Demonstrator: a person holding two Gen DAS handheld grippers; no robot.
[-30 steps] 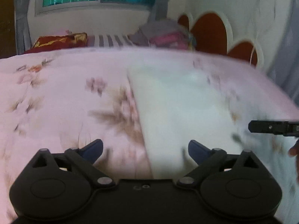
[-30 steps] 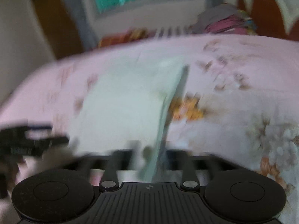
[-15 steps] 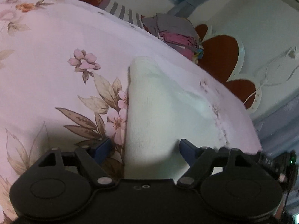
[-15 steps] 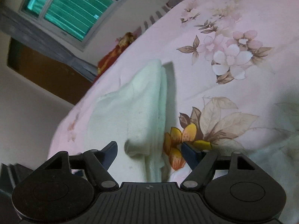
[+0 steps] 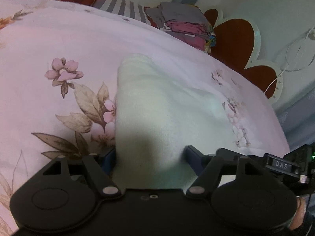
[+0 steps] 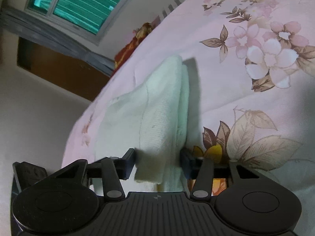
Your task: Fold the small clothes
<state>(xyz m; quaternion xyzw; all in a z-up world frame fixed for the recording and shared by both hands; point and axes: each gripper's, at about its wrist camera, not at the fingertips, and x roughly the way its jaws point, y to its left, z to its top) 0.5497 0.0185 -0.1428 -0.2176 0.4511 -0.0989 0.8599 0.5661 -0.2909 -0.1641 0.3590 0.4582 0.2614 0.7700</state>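
As 2 grippers straddle a pale folded cloth (image 5: 157, 114) on the floral bedsheet (image 5: 59, 39), left gripper (image 5: 149, 157) and right gripper (image 6: 157, 161) gape unclamped; closing off-centre could pinch 1 layer and spill the fold.

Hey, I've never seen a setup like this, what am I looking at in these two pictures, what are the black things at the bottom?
Those are hand-held two-finger grippers, each with a camera looking along its fingers. One picture comes from the left gripper, the other from the right gripper. A pale folded cloth lies on a pink flowered bedsheet. Each gripper's open fingers straddle a near part of it; neither is clamped shut. Folded clothes are piled by the headboard.
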